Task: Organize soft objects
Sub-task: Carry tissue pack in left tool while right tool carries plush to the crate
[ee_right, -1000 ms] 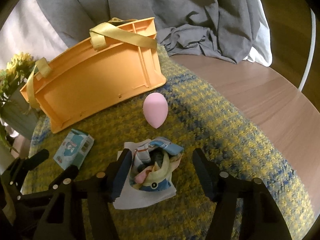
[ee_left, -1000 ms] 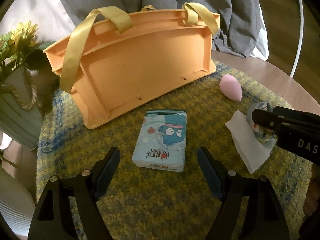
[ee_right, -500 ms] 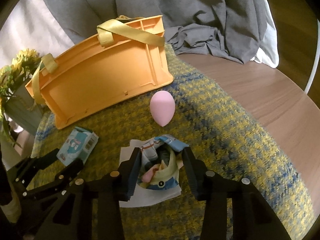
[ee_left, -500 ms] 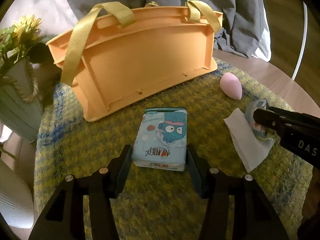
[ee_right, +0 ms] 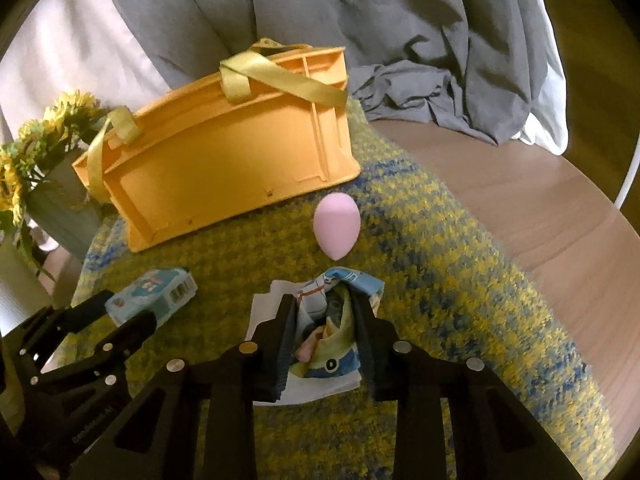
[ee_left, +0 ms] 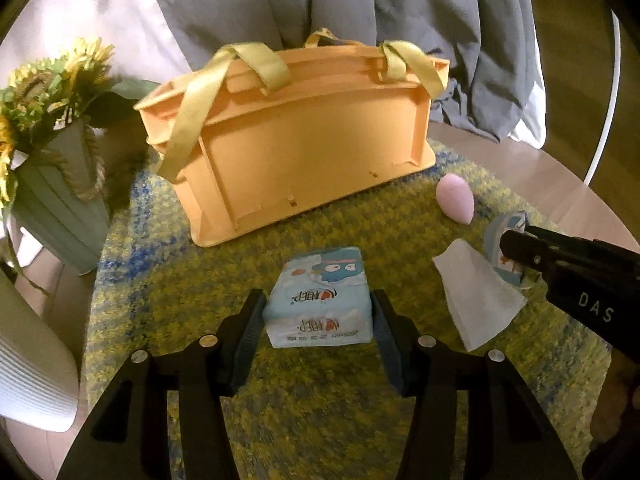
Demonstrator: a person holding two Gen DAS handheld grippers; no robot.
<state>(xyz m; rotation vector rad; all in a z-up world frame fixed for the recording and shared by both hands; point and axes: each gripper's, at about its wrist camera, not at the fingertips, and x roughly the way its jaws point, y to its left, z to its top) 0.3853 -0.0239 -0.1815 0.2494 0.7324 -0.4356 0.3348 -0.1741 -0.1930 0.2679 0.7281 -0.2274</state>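
My left gripper (ee_left: 318, 322) is shut on a light blue tissue pack (ee_left: 320, 300) with a cartoon print, lifted slightly off the yellow-blue mat (ee_left: 320, 412). The pack also shows in the right wrist view (ee_right: 154, 294). My right gripper (ee_right: 322, 332) is shut on a rolled printed cloth (ee_right: 334, 320) that lies over a white napkin (ee_right: 260, 312). In the left wrist view the cloth (ee_left: 502, 250) and napkin (ee_left: 476, 296) sit at the right. An orange basket (ee_left: 304, 148) with yellow straps stands behind. A pink egg-shaped sponge (ee_right: 336, 224) lies in front of it.
A grey-green vase of sunflowers (ee_left: 52, 184) stands at the left edge of the mat. Grey fabric (ee_right: 420, 60) hangs behind the basket. Bare wooden tabletop (ee_right: 540, 208) lies to the right. A white ribbed object (ee_left: 28, 376) is at the lower left.
Both grippers closed from wide open: the left onto the tissue pack, the right onto the rolled cloth. Both views have risen and pulled back a little, with the pack off the mat.
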